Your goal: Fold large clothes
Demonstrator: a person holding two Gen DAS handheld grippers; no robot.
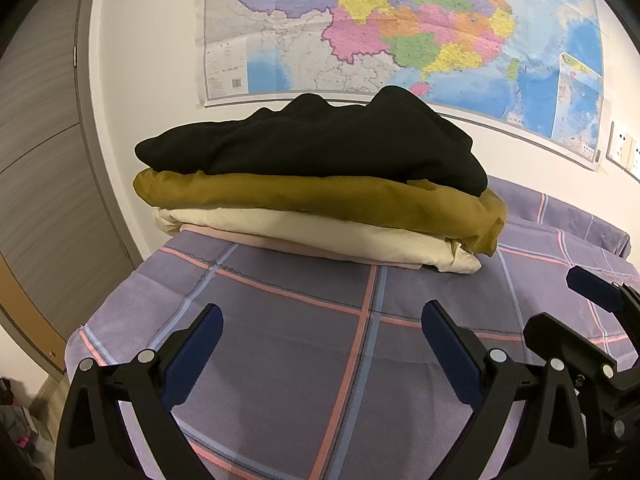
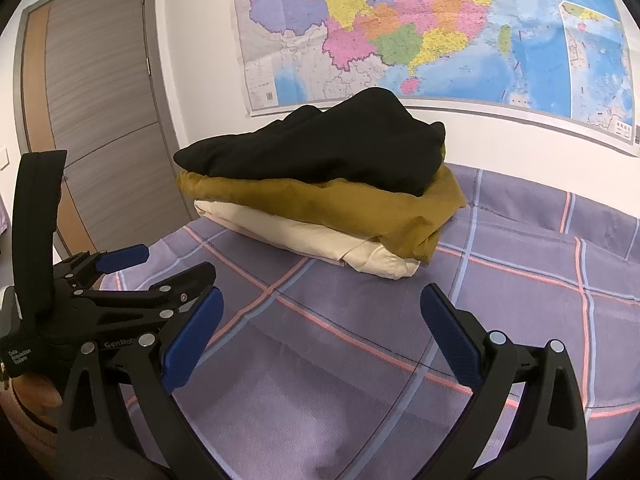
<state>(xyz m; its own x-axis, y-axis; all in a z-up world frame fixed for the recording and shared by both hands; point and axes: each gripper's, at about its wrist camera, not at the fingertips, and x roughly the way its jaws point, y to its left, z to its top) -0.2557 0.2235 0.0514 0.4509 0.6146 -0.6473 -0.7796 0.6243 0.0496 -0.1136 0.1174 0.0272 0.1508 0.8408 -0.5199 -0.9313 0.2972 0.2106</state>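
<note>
1. Left wrist view: my left gripper (image 1: 322, 338) hangs with its jaws spread wide and nothing between them, over bare plaid bedspread (image 1: 280, 320). The stack of clothes (image 1: 316, 196) lies straight ahead of it, at the far side of the bed below the wall map (image 1: 400, 28). The black garment (image 1: 320, 148) is on top, loosely bunched and humped; beneath it sit a mustard one (image 1: 320, 196), a cream one (image 1: 320, 232) and a thin pink layer at the bottom. The stack's long axis runs across my line of reach, so its broad near edge faces me. My right gripper (image 1: 576, 304) shows at the right edge, just beside mine.

2. Right wrist view: my right gripper (image 2: 322, 314) is likewise wide open and empty over the bedspread (image 2: 520, 280). From here the stack (image 2: 320, 200) lies ahead and a little to the left; its near right corner, where the mustard garment (image 2: 340, 208) and cream garment (image 2: 320, 240) fold over, points towards me. The black garment (image 2: 320, 144) slopes up towards the map (image 2: 400, 28). My left gripper (image 2: 120, 268) sits at my left, also open, pointing at the stack's left part.

3. My judgement: neither gripper is clearly nearer; the stack lies apart from both, straight forward. Each would take its own end of the black garment's near edge, left on the left, right on the right.
</note>
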